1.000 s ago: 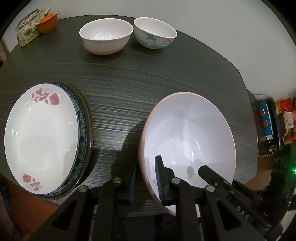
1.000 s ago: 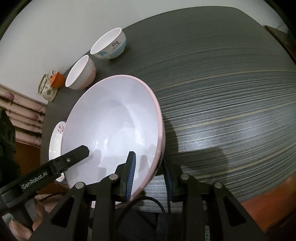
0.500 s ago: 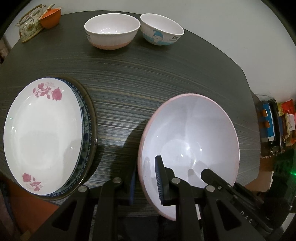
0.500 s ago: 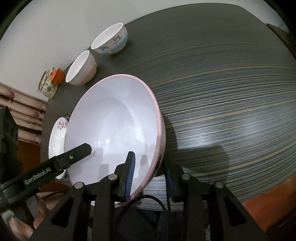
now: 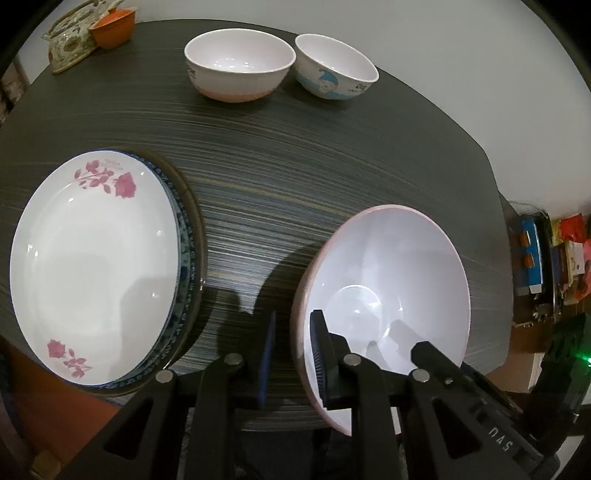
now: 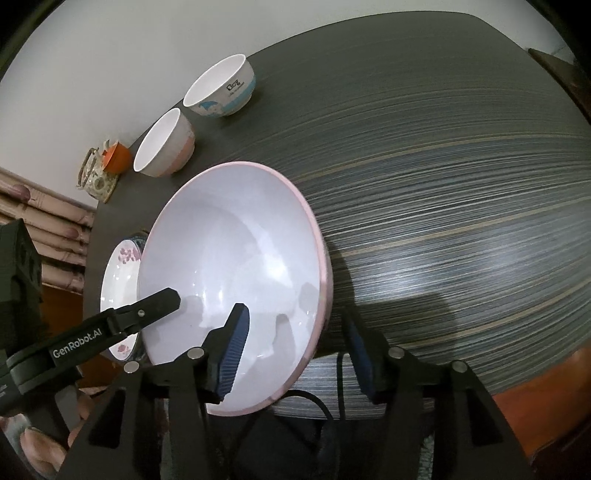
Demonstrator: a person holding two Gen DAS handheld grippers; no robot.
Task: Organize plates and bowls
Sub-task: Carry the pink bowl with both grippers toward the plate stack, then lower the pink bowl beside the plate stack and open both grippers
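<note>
A large pink-rimmed bowl [image 5: 388,277] with a white inside stands tilted over the near edge of the dark table [image 5: 277,166]. My left gripper [image 5: 293,354] is shut on its left rim, one pad inside and one outside. My right gripper [image 6: 297,354] straddles the bowl [image 6: 229,258] at its right rim. Its jaws are opening, and neither pad presses on the wall. A rose-patterned plate [image 5: 92,266] tops a stack with a blue-patterned plate [image 5: 183,266] at the left. Two small bowls, one pink-based [image 5: 238,70] and one with a blue cartoon [image 5: 334,74], stand side by side at the far edge.
A teapot [image 5: 70,48] and an orange cup [image 5: 112,27] sit at the table's far left corner. Bare striped tabletop [image 6: 443,203] stretches to the right of the big bowl. Cluttered shelves [image 5: 546,254] lie beyond the right edge.
The right gripper's jaws have spread apart and let go of the big bowl's rim. The left gripper keeps its hold, and the bowl has barely shifted.
</note>
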